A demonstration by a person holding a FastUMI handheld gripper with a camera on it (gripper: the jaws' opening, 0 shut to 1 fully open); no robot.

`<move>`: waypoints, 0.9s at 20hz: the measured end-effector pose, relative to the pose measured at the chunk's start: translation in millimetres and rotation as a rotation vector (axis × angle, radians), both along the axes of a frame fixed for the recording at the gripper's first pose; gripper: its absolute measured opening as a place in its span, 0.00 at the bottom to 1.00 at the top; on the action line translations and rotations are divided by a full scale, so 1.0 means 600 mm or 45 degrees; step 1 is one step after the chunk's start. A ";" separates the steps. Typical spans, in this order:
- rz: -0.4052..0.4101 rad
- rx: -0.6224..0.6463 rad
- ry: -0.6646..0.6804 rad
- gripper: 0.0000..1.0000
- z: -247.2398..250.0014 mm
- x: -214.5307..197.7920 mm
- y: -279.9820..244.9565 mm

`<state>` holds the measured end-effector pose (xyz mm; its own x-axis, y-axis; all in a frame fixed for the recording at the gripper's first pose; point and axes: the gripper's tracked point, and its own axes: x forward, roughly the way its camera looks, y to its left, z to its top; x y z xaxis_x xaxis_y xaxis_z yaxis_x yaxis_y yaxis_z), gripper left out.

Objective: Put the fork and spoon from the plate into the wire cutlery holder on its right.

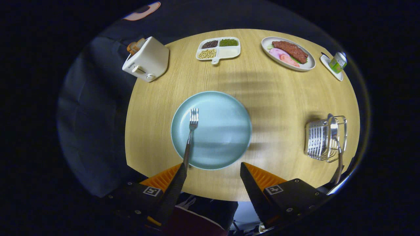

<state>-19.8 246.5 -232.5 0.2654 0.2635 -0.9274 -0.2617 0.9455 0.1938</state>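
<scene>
Steel fork (191, 131) lies on the plate's (226, 108) left half; the spoon (335, 141) already stands in the holder (320, 139) right of it. Tongs (213, 172) hang apart, gripping nothing, near the plate's near rim. Best to shift left, straddle the handle, then close squarely.

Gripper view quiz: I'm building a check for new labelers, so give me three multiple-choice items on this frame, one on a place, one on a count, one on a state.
1. Where does the fork lie?
A. On the blue plate, handle over its near rim
B. In the wire cutlery holder
C. Beside the toaster

2. How many pieces of cutlery lie on the blue plate?
A. None
B. One
C. Two

3. How is the gripper?
A. Shut on the fork
B. Shut on the spoon
C. Open, holding nothing

Answers: 1 A, the tines rest on the plate and the handle runs toward the fingers. 2 B, the fork alone; the spoon already sits in the holder. 3 C, the fingers stand wide apart with bare table between them.
</scene>
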 end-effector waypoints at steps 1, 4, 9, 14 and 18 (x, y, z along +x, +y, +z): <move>-0.005 -0.018 -0.002 0.99 -0.016 0.002 0.018; -0.024 -0.045 0.013 0.99 -0.050 0.004 0.064; -0.069 -0.136 -0.005 0.99 -0.086 0.032 0.082; -0.098 -0.206 -0.031 0.98 -0.113 0.048 0.082; -0.111 -0.174 -0.011 0.71 -0.121 0.045 0.097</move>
<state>7.2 304.5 -304.8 0.2899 0.1109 -0.9506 -0.1782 0.9821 0.0602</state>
